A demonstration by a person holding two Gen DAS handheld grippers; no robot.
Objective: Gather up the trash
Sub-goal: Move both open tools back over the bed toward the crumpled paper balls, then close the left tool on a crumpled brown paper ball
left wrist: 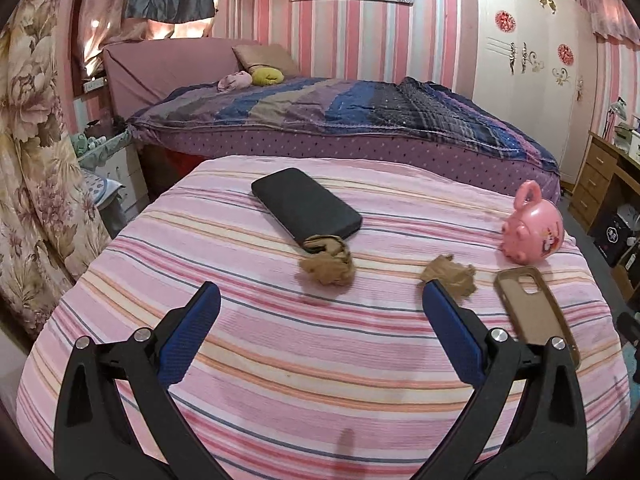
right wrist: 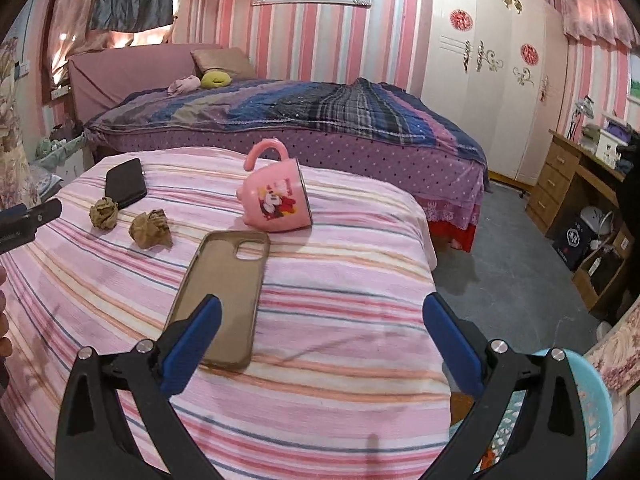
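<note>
Two crumpled brown paper balls lie on the pink striped cloth [left wrist: 280, 360]. The left ball [left wrist: 329, 265] [right wrist: 104, 212] touches the near end of a black phone [left wrist: 306, 206] [right wrist: 126, 182]. The right ball [left wrist: 450, 274] [right wrist: 151, 229] sits just beyond my left gripper's right fingertip. My left gripper [left wrist: 320, 300] is open, hovering short of both balls, nothing between its fingers. My right gripper [right wrist: 320, 314] is open above the cloth's right part, its left finger over a brown phone case [right wrist: 224, 292] [left wrist: 536, 312].
A pink mug [right wrist: 276, 196] [left wrist: 532, 232] lies on its side behind the case. A turquoise perforated basket [right wrist: 576, 412] stands on the floor at lower right. A purple bed [left wrist: 340, 120] lies behind, a wooden desk [right wrist: 572, 184] at right, and a floral curtain [left wrist: 36, 184] at left.
</note>
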